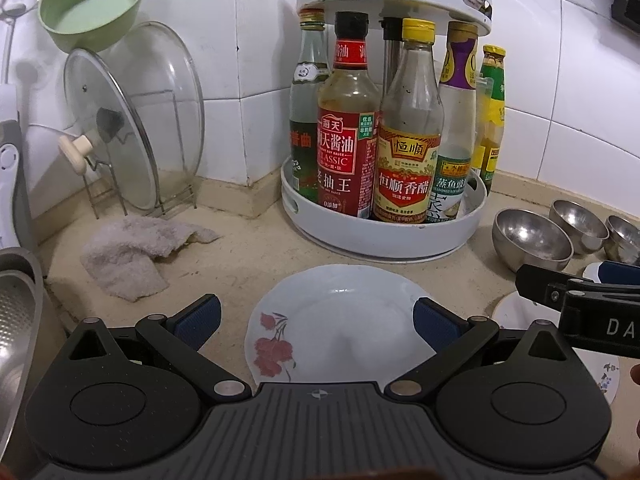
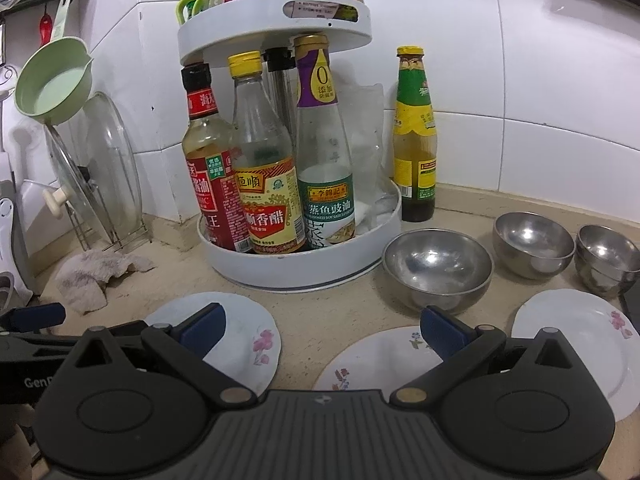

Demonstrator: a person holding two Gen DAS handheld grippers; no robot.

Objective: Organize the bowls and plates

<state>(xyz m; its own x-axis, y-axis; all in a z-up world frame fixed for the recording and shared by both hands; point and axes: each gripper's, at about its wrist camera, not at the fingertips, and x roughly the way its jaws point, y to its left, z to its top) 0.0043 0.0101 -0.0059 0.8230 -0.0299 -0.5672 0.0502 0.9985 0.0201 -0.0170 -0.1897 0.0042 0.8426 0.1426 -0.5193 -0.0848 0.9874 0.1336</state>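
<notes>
The left gripper has its blue-padded fingers spread wide, and they hold nothing; they hang above a white scalloped plate with a red flower print, which lies flat on the beige stone tabletop just in front of the white two-tier round rack of sauce bottles. The red flower of this plate is on its left side, near the gripper body. The right gripper also has its fingers wide apart and empty. Under it lies a white plate with small purple and red flowers, flat on the tabletop, and the right finger covers a part of its rim; I cannot tell if it touches the plate. At the far right lies another white plate with pink flowers, also flat. Behind the plates stand three round stainless steel bowls, all with the opening upward: a large steel bowl just beside the rack base, a middle steel bowl further right, and a stack of small steel bowls at the edge of the view. A crumpled grey cloth lies at the left, near a glass pot lid on a wire stand.
</notes>
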